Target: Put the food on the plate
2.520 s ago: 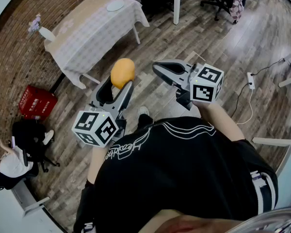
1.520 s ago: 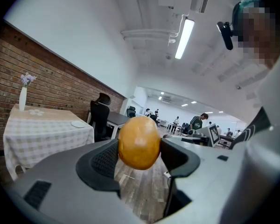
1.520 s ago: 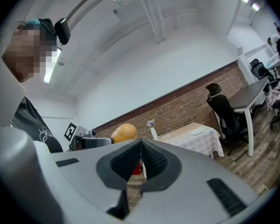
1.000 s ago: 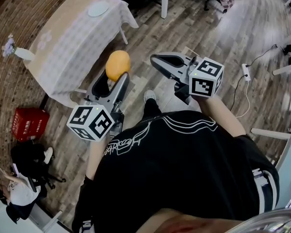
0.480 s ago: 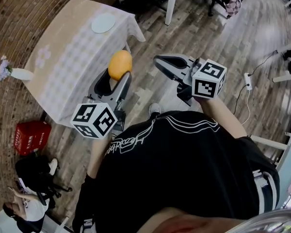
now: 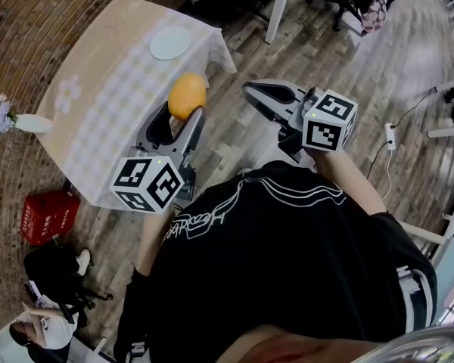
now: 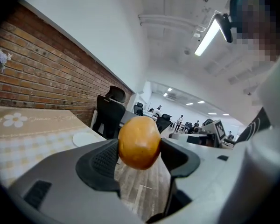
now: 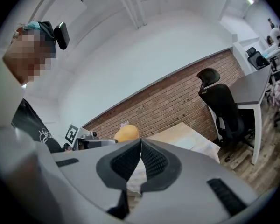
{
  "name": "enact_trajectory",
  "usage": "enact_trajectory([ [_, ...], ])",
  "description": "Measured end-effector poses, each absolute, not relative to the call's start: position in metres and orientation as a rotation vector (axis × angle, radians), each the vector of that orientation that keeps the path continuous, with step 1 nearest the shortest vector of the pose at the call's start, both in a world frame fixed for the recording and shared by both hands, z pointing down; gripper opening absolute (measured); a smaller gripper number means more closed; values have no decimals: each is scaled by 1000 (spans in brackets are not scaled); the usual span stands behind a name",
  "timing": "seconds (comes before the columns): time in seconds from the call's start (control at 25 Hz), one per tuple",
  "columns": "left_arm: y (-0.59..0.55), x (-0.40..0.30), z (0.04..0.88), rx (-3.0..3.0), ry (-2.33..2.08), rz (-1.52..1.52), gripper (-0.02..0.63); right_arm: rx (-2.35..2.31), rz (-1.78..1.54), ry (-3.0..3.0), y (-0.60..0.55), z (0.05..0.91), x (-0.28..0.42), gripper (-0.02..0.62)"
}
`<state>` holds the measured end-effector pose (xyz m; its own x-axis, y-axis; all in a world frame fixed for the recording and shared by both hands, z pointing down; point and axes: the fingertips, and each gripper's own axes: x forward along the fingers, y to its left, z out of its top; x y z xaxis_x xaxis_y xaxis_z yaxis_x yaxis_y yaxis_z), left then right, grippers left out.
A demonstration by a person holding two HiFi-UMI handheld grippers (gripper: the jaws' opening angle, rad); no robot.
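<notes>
While left gripper (image 6: 185,110) clamps orange food (image 6: 188,94), table (image 6: 98,97) now nearer; right gripper (image 6: 251,91) jaws clenched, empty.

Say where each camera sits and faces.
Head view: on the head, steeply down at left tool, right tool, table, plate; black shirt shows.
Left gripper view: on left tool, along jaws clamped on orange food, toward table; shirt at right.
Right gripper view: on right tool, along shut jaws toward table; shirt at left.
Shared: all three show the orange food.
</notes>
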<state>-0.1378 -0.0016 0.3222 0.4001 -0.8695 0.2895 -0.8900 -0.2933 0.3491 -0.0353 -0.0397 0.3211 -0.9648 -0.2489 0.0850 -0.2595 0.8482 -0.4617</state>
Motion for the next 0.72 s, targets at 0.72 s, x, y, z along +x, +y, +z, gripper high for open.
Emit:
enact_trajectory([
  [0.72, -103, -178, 345, 2071, -1628, 77, 282, 212, 839, -2964, -146, 346, -82, -3],
])
